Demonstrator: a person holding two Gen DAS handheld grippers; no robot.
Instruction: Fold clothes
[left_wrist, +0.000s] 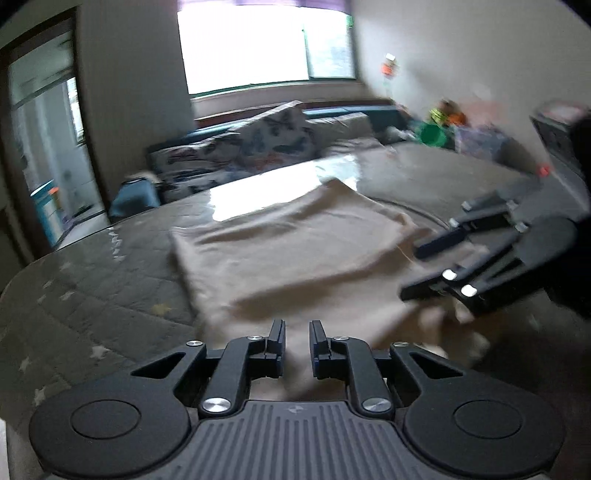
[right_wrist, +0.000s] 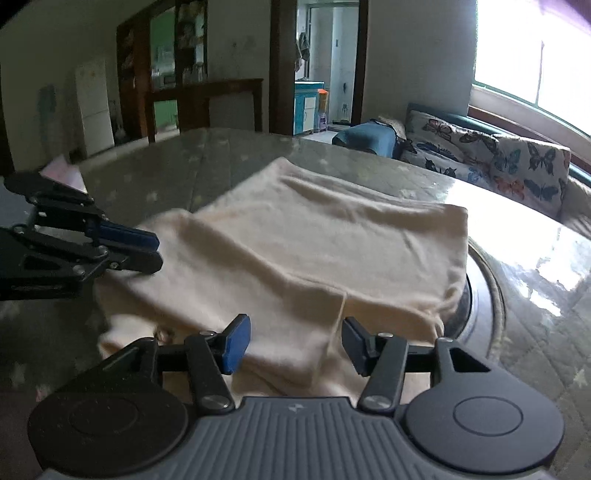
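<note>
The left gripper (right_wrist: 157, 251) hovers at the left edge of the cream garment (right_wrist: 295, 251), its jaws parted by a narrow gap with nothing pinched between them, as far as the blur allows. The garment lies folded flat on the glass-topped table (right_wrist: 535, 280), its long axis running from the left gripper's side across toward the butterfly-print cushions (right_wrist: 498, 162). At its near edge the right gripper (right_wrist: 295, 339) stands with jaws well apart, over the cloth and not clamping it.
</note>
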